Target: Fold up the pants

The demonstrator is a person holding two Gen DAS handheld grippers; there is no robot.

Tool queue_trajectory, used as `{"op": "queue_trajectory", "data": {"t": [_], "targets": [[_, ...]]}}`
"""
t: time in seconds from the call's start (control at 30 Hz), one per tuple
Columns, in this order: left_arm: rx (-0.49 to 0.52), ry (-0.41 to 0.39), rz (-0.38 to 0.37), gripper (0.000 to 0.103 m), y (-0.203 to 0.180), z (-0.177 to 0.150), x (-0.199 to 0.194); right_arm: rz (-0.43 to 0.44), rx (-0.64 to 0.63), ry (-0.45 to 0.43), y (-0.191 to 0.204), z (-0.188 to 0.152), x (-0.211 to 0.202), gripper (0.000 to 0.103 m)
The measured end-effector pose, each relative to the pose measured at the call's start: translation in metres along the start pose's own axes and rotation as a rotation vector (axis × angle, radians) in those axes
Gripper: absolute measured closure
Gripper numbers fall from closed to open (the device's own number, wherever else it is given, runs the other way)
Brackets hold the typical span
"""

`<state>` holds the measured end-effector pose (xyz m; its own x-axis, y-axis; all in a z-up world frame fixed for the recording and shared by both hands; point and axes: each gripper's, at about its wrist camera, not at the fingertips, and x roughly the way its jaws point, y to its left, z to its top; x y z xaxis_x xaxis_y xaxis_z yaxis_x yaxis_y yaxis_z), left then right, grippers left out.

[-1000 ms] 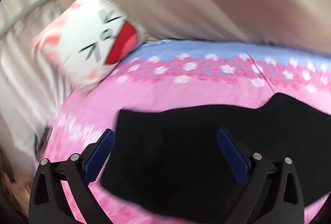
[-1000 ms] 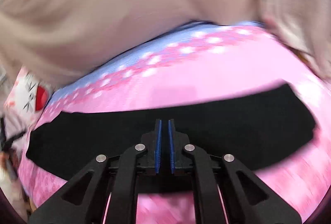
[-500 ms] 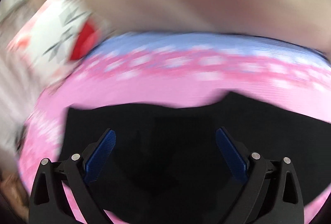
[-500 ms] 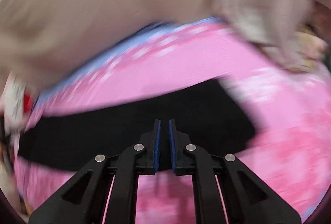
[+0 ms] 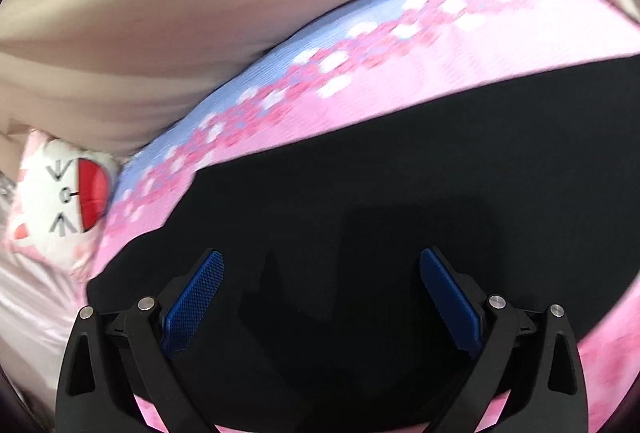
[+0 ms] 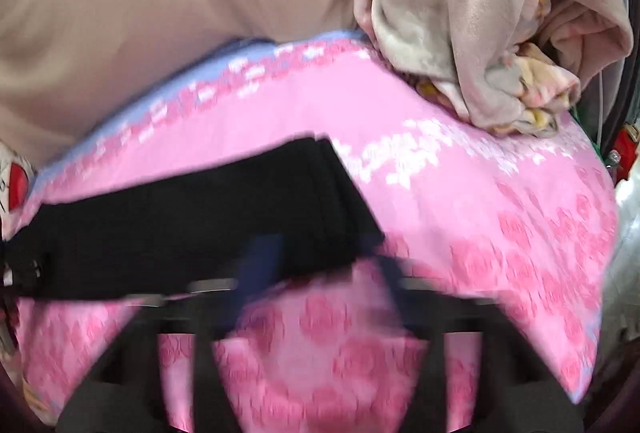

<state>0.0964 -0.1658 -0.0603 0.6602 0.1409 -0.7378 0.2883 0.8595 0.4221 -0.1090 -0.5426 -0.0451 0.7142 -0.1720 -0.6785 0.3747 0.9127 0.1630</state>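
Hovering over the flat black fabric pants, the left gripper has its blue-padded fingers spread wide and grips nothing. The right gripper is motion-blurred; its fingers appear apart, near the pants' end, with nothing visibly between them. The pants lie stretched across the pink rose-patterned bedspread. A white cat-face cushion sits beside the bed edge; a crumpled grey floral blanket rests at the far corner.
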Motion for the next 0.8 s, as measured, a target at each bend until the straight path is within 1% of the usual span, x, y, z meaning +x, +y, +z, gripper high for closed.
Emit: {"op": "queue_trajectory", "data": {"t": [0.03,0.07,0.1,0.13,0.2,0.27,0.3,0.33,0.37,0.43,0.47,0.5,0.63,0.67,0.7,0.73,0.77,0.8], "targets": [[-0.005,-0.007,-0.034,0.006,-0.006,0.004,-0.004,-0.01,-0.027,0.005,0.003,0.004,0.007,0.018],[-0.005,-0.014,-0.063,0.005,-0.012,0.009,-0.009,-0.003,-0.059,0.03,0.006,0.014,0.021,0.023],[0.006,-0.021,-0.097,0.005,-0.024,0.013,-0.015,0.01,-0.081,0.05,0.01,0.017,0.03,0.041],[0.014,-0.026,-0.104,0.005,-0.031,0.016,-0.018,0.022,-0.093,0.061,0.011,0.021,0.039,0.048],[0.036,-0.039,-0.119,0.005,-0.051,0.021,-0.025,0.019,-0.12,0.045,0.011,0.023,0.045,0.049],[0.064,-0.052,-0.16,0.005,-0.071,0.026,-0.033,0.061,-0.128,0.042,0.009,0.024,0.043,0.05],[0.08,-0.057,-0.173,0.005,-0.08,0.027,-0.034,0.082,-0.13,0.062,0.007,0.023,0.048,0.055],[0.095,-0.061,-0.182,0.005,-0.089,0.028,-0.034,0.091,-0.136,0.089,0.005,0.022,0.054,0.064],[0.118,-0.061,-0.188,0.005,-0.101,0.031,-0.033,0.082,-0.15,0.121,0.004,0.018,0.063,0.069],[0.137,-0.055,-0.197,0.005,-0.116,0.033,-0.03,0.104,-0.141,0.126,-0.001,0.017,0.066,0.081],[0.146,-0.047,-0.204,0.005,-0.124,0.035,-0.028,0.115,-0.148,0.132,-0.004,0.022,0.065,0.09],[0.148,-0.047,-0.205,0.005,-0.127,0.036,-0.027,0.116,-0.161,0.127,-0.005,0.026,0.062,0.094],[0.149,-0.066,-0.232,0.005,-0.139,0.043,-0.033,0.09,-0.247,0.076,0.0,0.051,0.047,0.095],[0.148,-0.067,-0.238,0.005,-0.141,0.044,-0.033,0.067,-0.285,0.094,0.002,0.053,0.056,0.095],[0.152,-0.063,-0.238,0.005,-0.145,0.044,-0.032,0.038,-0.324,0.158,0.003,0.048,0.075,0.092],[0.159,-0.057,-0.234,0.005,-0.149,0.044,-0.03,0.031,-0.336,0.191,0.002,0.043,0.086,0.087],[0.165,-0.055,-0.23,0.005,-0.152,0.043,-0.029,0.032,-0.332,0.136,0.002,0.042,0.08,0.084],[0.166,-0.063,-0.224,0.005,-0.153,0.041,-0.028,0.032,-0.319,0.143,0.001,0.043,0.077,0.075]]}}
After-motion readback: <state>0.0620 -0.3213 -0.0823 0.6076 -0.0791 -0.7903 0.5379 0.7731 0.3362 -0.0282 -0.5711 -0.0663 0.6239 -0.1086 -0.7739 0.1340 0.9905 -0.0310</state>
